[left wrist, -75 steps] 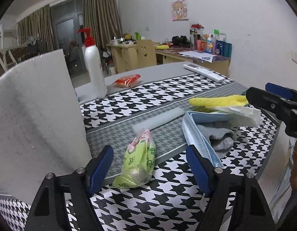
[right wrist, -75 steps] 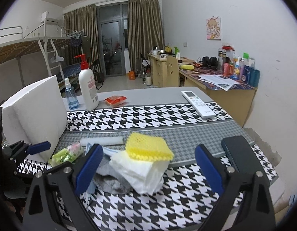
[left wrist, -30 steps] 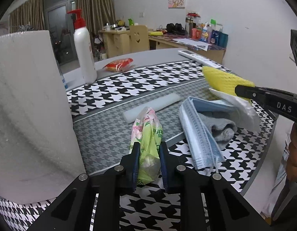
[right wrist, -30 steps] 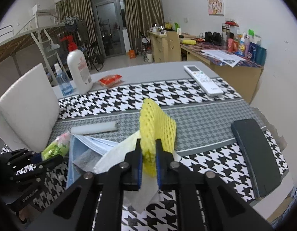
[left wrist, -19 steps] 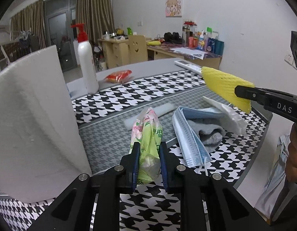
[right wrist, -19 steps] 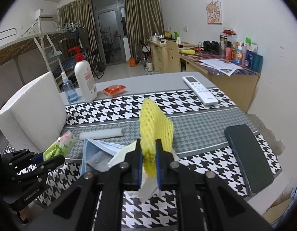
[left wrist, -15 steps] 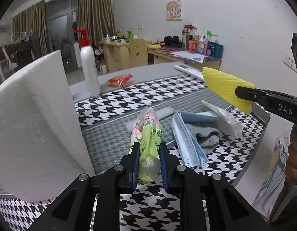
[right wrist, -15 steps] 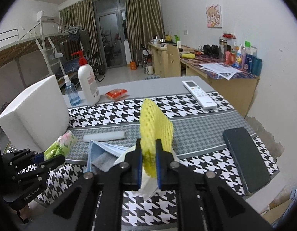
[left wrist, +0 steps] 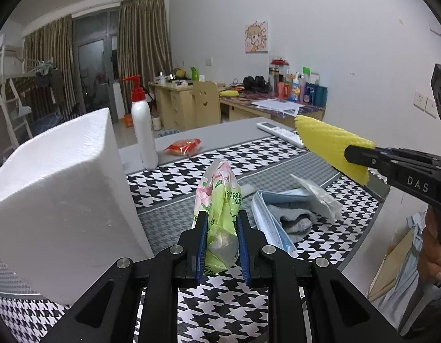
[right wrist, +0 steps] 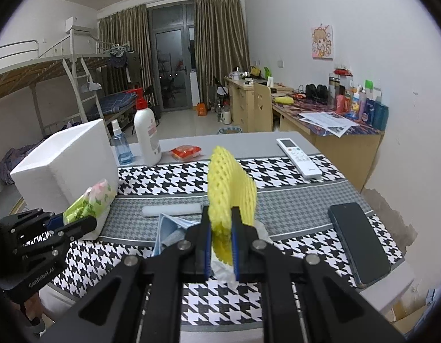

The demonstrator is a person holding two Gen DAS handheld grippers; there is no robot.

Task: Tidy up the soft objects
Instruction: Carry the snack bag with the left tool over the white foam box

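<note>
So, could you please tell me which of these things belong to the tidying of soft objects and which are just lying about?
Part of the job:
- green plastic tissue pack, held in the left hand-held gripper
- yellow foam net sleeve, held in the right hand-held gripper
- blue face masks
- grey sock
- white foam box

Just lying about:
- white remote control
- black phone
- white pump bottle
- red snack packet

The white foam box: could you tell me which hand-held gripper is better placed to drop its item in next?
Probably left: the left hand-held gripper, holding the green packet, is right beside the foam box.
</note>
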